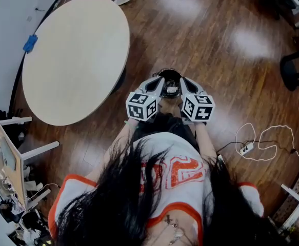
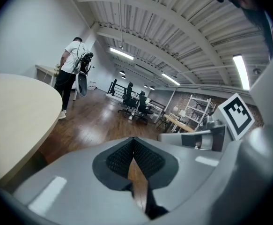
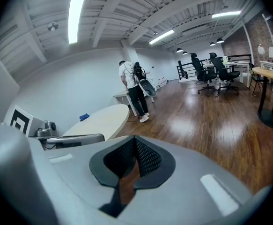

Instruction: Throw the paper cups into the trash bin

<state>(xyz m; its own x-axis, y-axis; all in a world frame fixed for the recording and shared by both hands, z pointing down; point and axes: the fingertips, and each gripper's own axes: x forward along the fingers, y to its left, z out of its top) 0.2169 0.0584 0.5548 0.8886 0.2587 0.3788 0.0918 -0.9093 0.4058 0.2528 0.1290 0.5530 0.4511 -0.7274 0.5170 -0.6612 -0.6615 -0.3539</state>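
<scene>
No paper cup shows in any view. In the head view I hold both grippers side by side at waist height over the wooden floor. My left gripper point(image 1: 158, 82) and right gripper point(image 1: 185, 83) point forward, their marker cubes nearly touching. A dark round thing point(image 1: 170, 75), perhaps the trash bin's mouth, lies just beyond and between their tips. In the left gripper view the left gripper point(image 2: 134, 143) has its ribbed black pads pressed together on nothing. The right gripper point(image 3: 135, 142) looks the same, shut and empty. Each gripper view catches the other gripper at its edge.
A large round beige table point(image 1: 77, 60) stands to my left, with a small blue item point(image 1: 30, 43) at its far edge. A white cable and power strip point(image 1: 246, 148) lie on the floor to the right. A person point(image 3: 136, 89) stands beyond the table, and office chairs point(image 2: 135, 104) stand further off.
</scene>
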